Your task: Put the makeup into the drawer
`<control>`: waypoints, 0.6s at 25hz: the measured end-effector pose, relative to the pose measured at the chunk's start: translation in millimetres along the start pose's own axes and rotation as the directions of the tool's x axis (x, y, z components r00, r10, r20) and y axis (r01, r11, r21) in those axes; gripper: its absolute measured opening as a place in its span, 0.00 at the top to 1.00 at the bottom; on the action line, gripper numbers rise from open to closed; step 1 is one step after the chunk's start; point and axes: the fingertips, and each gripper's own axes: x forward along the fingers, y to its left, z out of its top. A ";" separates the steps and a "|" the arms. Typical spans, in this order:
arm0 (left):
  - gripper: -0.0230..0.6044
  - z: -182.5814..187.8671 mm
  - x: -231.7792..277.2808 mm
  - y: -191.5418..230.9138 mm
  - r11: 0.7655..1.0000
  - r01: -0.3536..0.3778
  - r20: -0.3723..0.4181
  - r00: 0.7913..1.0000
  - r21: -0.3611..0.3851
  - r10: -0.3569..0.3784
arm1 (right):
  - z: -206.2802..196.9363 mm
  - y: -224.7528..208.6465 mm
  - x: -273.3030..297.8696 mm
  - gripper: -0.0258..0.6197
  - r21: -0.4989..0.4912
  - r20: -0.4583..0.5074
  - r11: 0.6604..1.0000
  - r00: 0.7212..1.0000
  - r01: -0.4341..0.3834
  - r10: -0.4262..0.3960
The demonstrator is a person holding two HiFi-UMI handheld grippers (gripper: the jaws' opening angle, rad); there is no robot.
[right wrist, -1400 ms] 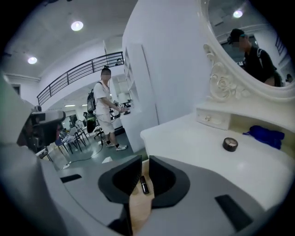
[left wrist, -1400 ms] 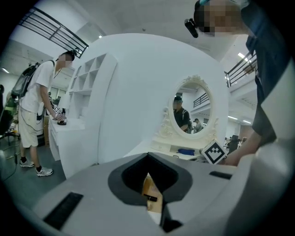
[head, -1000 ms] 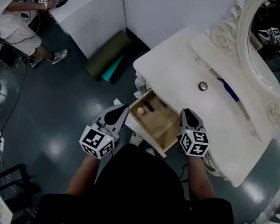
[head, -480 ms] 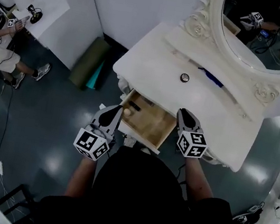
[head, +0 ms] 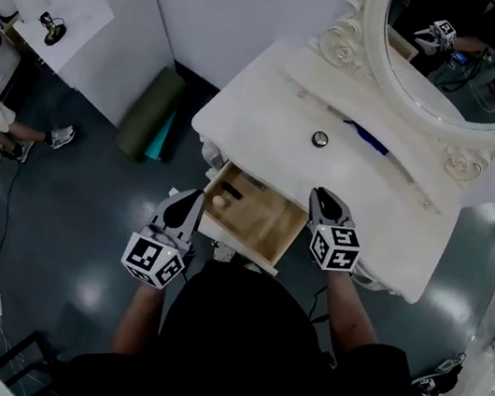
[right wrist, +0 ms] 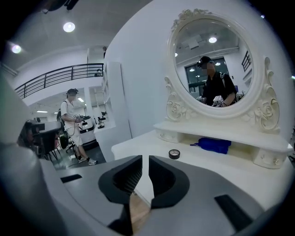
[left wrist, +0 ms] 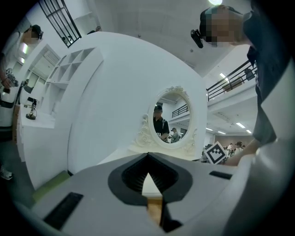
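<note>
Head view: little has moved; left gripper (head: 195, 200) closed, right gripper (head: 324, 199) barely apart, both empty beside the open drawer (head: 266, 229), so no makeup is being carried.

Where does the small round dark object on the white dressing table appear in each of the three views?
Head view: small round object on the tabletop, beyond the open drawer.
Left gripper view: not in it.
Right gripper view: just right of the jaw tips, left of the blue item.
Shared landmark: the oval mirror, in all three views.
</note>
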 end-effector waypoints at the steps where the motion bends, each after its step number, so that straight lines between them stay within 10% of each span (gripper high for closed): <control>1: 0.93 0.6 -0.8 1.1 1.000 -0.004 -0.001 1.000 0.004 0.004 | 0.1 -3.0 4.4 0.87 -0.015 -0.009 1.000 1.000 0.004 -0.004; 15: 0.93 0.8 -7.6 28.0 0.997 -0.077 -0.034 0.996 0.009 0.077 | 13.5 -62.3 100.5 0.81 -0.127 -0.134 0.990 0.988 0.054 -0.071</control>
